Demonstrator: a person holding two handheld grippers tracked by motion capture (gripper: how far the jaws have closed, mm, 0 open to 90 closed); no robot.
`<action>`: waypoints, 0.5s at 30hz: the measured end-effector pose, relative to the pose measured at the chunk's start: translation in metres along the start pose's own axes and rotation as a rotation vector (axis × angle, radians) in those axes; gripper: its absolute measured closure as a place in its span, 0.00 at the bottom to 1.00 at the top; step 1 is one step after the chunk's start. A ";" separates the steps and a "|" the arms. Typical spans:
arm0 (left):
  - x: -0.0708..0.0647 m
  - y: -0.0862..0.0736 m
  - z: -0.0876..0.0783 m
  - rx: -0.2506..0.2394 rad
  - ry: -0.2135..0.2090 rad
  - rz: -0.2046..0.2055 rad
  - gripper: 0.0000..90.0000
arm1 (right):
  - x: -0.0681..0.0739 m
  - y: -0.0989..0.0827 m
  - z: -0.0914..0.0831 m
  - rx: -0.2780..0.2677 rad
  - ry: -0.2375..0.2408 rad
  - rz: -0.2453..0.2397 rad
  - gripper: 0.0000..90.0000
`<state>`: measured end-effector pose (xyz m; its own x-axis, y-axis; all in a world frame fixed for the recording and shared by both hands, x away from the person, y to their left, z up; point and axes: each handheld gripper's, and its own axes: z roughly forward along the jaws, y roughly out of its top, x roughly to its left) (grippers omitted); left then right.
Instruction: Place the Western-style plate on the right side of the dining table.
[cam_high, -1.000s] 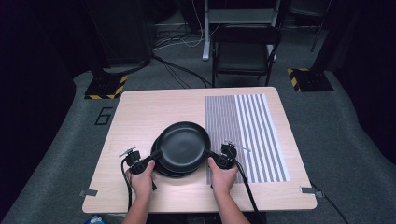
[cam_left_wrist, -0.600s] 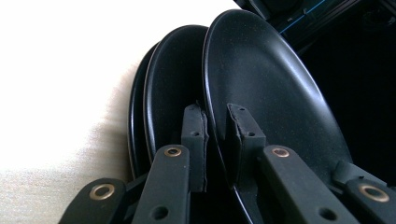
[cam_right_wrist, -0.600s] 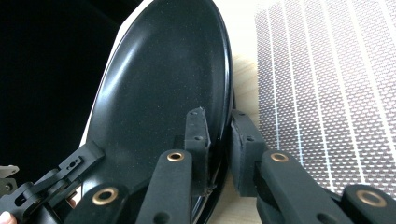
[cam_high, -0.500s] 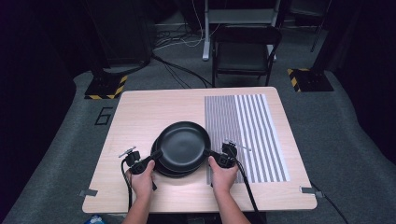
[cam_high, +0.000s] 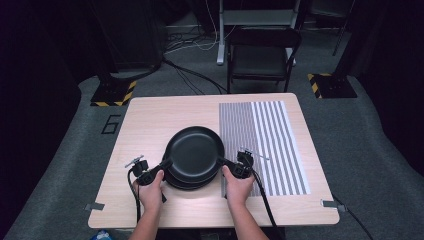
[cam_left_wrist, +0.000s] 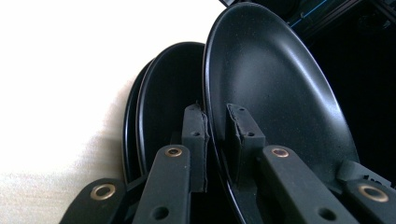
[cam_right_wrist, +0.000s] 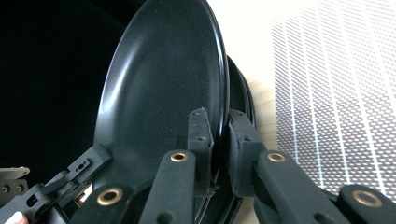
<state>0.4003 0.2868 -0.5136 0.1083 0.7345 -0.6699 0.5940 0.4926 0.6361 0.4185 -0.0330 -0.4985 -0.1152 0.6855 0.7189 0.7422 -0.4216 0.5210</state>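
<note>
Near the front edge of the pale wooden table, the left gripper and right gripper each clamp opposite rims of the top round black plate. The grasp looks made; separating it from the black plates stacked beneath remains.

On the worktop, a stack of plates sits near the six o'clock edge, about midway across. The top plate rests above the others in the stack. The left gripper meets that plate's rim at eight o'clock, the right gripper at four o'clock. A striped mat lies at three o'clock of the stack, its edge just beside it. Beyond the worktop's twelve o'clock edge stands a chair.
</note>
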 end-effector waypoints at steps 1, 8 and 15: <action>0.000 0.000 0.000 0.000 0.000 0.000 0.88 | 0.000 0.000 0.000 0.000 0.000 0.000 0.90; -0.002 0.008 -0.006 -0.013 -0.006 0.009 0.88 | 0.007 0.003 0.000 -0.002 0.016 -0.019 0.90; -0.004 0.014 -0.009 -0.017 -0.007 0.006 0.88 | 0.014 0.006 -0.001 -0.003 0.022 -0.028 0.90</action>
<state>0.4007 0.2949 -0.4989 0.1176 0.7342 -0.6687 0.5797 0.4960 0.6465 0.4207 -0.0262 -0.4845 -0.1506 0.6840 0.7138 0.7364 -0.4041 0.5426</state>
